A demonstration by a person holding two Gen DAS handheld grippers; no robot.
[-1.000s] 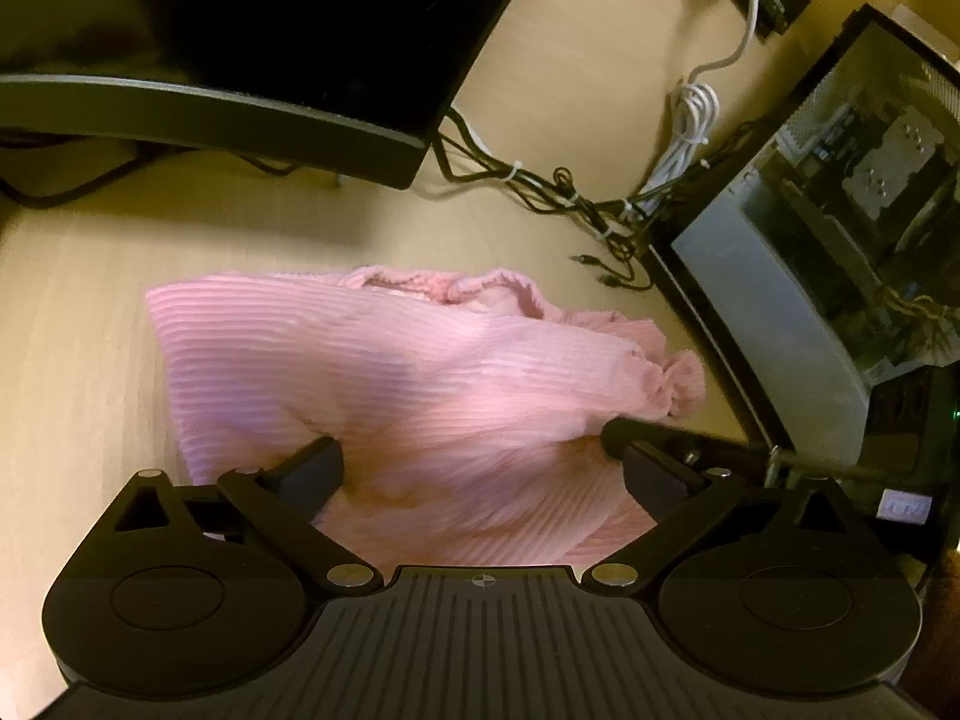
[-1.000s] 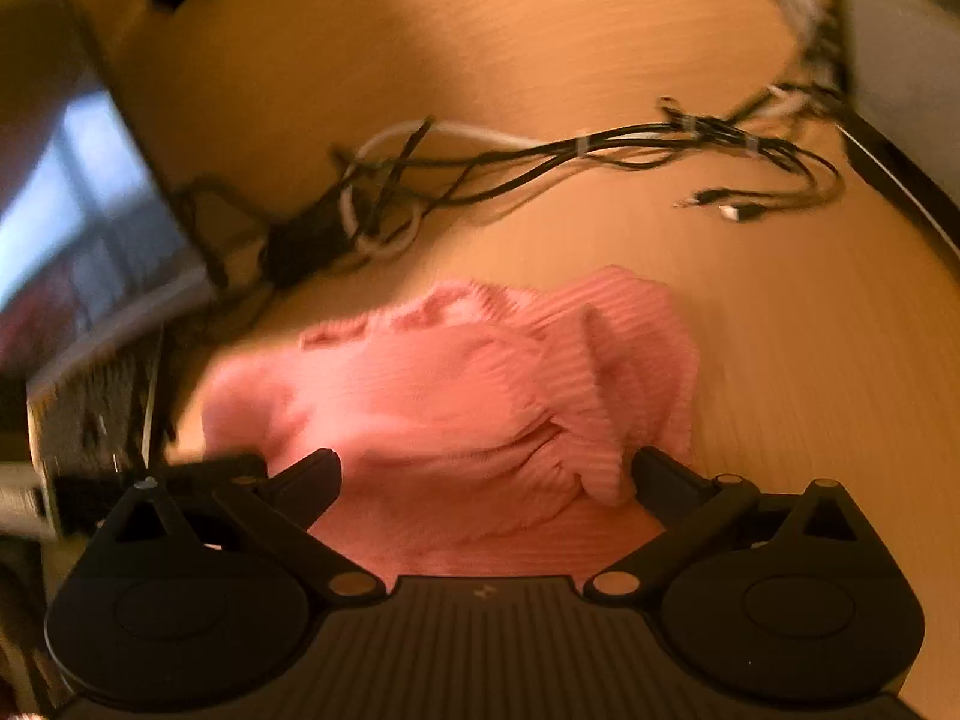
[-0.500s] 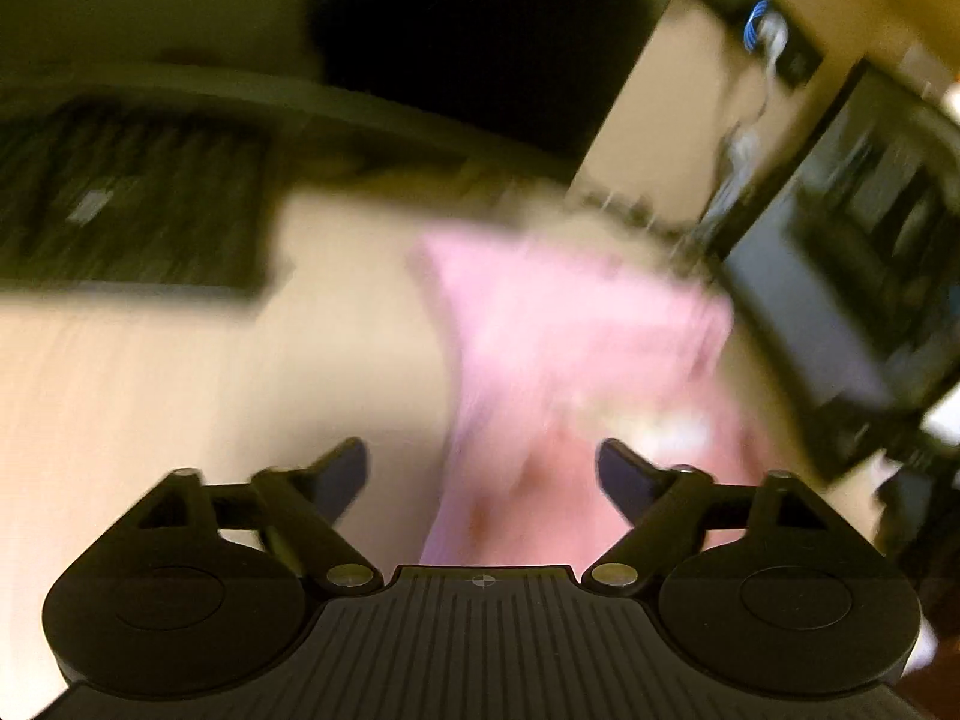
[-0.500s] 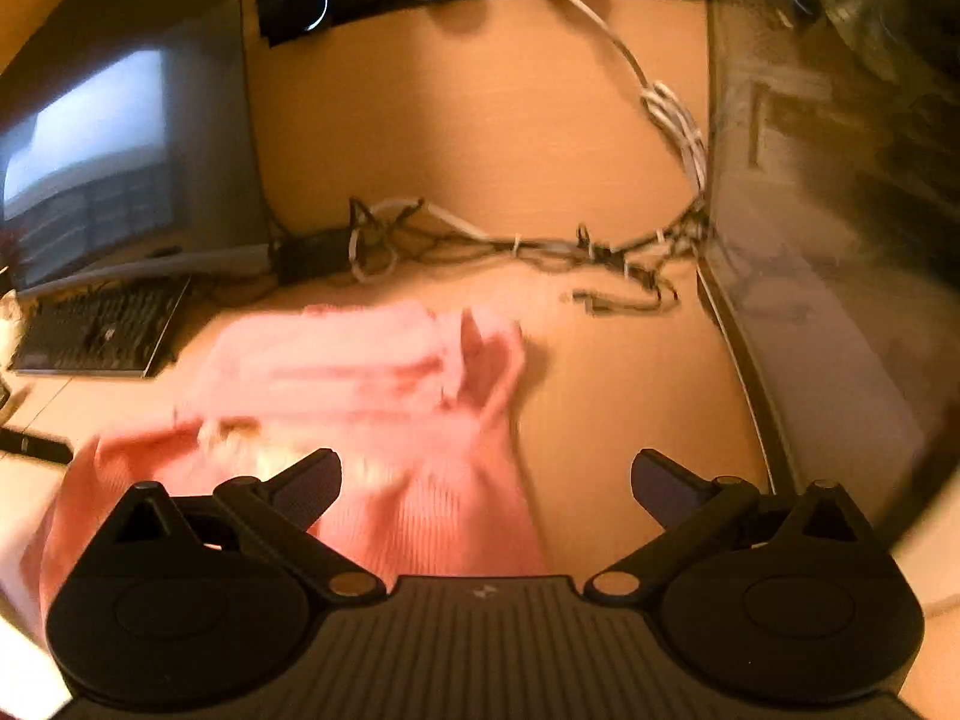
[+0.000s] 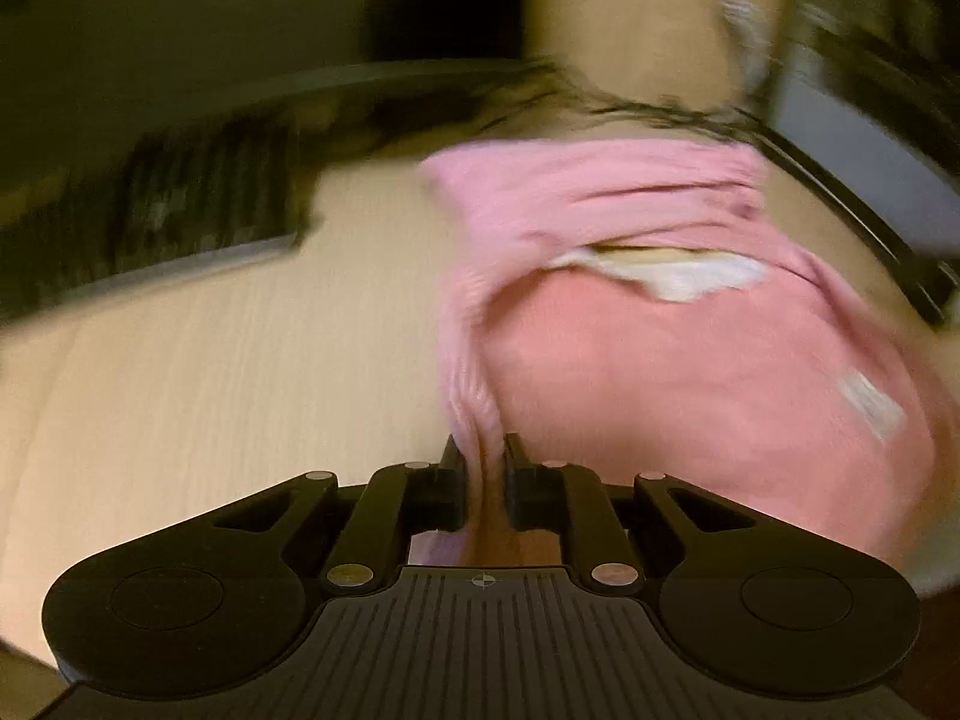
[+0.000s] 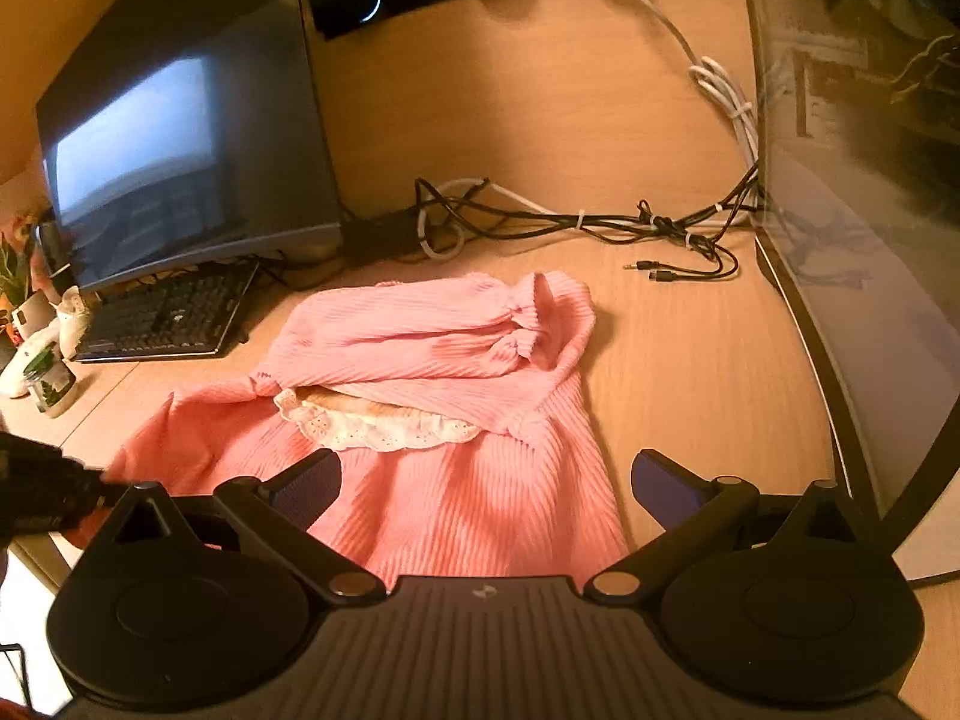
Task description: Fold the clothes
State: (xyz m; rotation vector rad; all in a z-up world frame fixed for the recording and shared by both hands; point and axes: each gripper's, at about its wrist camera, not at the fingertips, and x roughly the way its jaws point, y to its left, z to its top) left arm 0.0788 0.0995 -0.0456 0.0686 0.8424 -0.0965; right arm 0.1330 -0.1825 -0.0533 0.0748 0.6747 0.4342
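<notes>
Garment [image 5: 690, 372] edge between left hand-held gripper [image 5: 483, 468] pads

Light wood desk [image 6: 690, 360], pink ribbed garment [image 6: 456, 360] lying mid-desk w/ white lace trim showing, black keyboard [image 6: 162, 318] at left under monitor [image 6: 186, 150], tangled black + white cables [image 6: 576, 222] behind garment, glass-sided PC case [image 6: 870, 228] at right, small jar [image 6: 51, 384] near left edge
</notes>
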